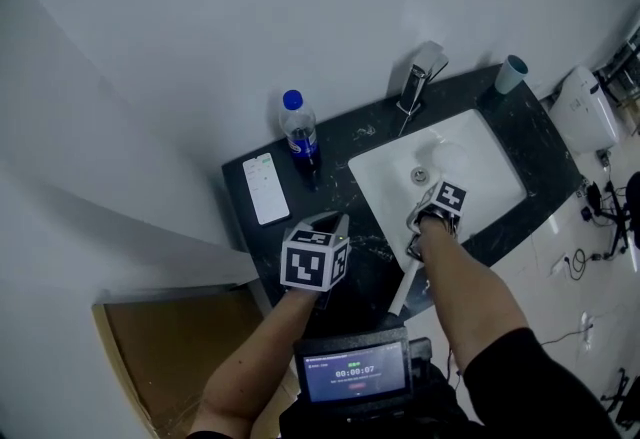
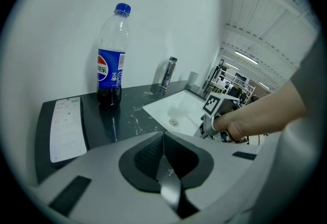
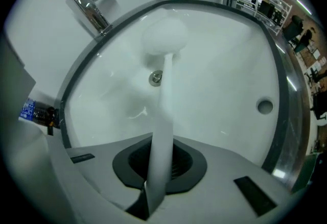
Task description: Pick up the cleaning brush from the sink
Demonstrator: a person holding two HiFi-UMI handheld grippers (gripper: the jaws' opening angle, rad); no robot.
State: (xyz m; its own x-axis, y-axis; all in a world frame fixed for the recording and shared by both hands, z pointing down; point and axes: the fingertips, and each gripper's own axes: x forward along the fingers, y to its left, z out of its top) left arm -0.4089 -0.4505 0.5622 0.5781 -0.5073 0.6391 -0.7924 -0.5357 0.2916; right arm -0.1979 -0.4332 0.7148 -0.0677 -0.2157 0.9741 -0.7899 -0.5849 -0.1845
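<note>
The cleaning brush (image 3: 166, 105) is white, with a rounded head resting on the basin near the drain (image 3: 156, 78) and a long flat handle. My right gripper (image 3: 159, 167) is shut on that handle and points steeply down into the white sink (image 3: 230, 80). In the head view the right gripper (image 1: 432, 212) hangs over the sink's (image 1: 490, 177) near side, and the brush's handle end (image 1: 402, 289) sticks out toward me past the rim. My left gripper (image 1: 325, 224) hovers over the dark counter left of the sink, its jaws (image 2: 164, 159) shut on nothing.
A cola bottle (image 1: 300, 137) stands at the counter's back left beside a flat white phone (image 1: 265, 189). A chrome faucet (image 1: 420, 77) rises behind the sink, with a pale cup (image 1: 511, 74) at the back right corner. A small screen (image 1: 355, 372) sits below my hands.
</note>
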